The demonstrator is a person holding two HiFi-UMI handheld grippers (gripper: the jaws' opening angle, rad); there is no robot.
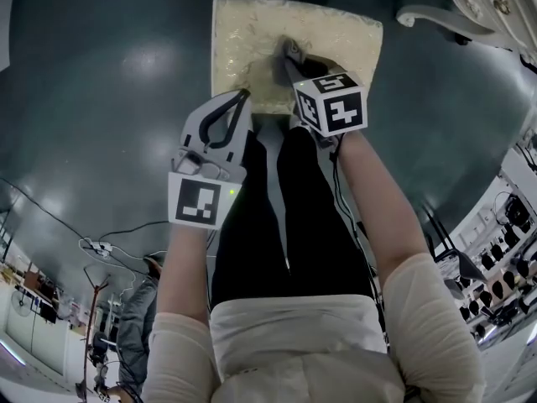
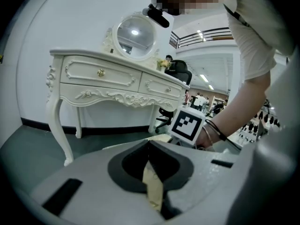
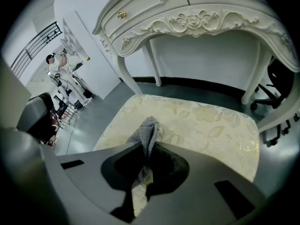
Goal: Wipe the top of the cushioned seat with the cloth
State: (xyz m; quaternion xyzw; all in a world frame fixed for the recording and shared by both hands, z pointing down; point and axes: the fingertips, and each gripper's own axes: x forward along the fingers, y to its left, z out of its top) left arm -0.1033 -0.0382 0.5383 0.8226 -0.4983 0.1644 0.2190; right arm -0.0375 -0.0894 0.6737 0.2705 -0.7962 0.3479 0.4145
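Currently held: the right gripper (image 3: 150, 146) is clamped on the cloth (image 3: 147, 129), a bunched fold of which rises between its jaws, with the free end pressed against the cushion.
Other gripper: the left gripper (image 2: 149, 146) has its jaws closed together on nothing. A pale strip shows through the slit beneath the tips, probably seat fabric underneath.
Seat position: the cushioned seat (image 1: 243, 32) fills the upper middle of the head view. The cloth sits near its centre, a little toward the lower edge.
Key relation: from the cloth, bare cushion spreads upward and to both sides of the head view, and more of it shows toward the right in the right gripper view.
Long axis: the seat runs left to right across the head view, so strokes would likely follow that line.
Nearer hand: the right gripper is on the seat, while the left hovers over the lower-left edge, apart from the cloth.
Cloth material: grey with a waffle-like knit, soft and crumpled.
Seat material: cream padded fabric with a shiny leaf and flower weave, rectangular with rounded corners.
Surroundings: a white carved dressing table (image 2: 103, 78) with a round mirror (image 2: 135, 34) stands just beyond the seat, on a dark glossy floor (image 1: 101, 74).
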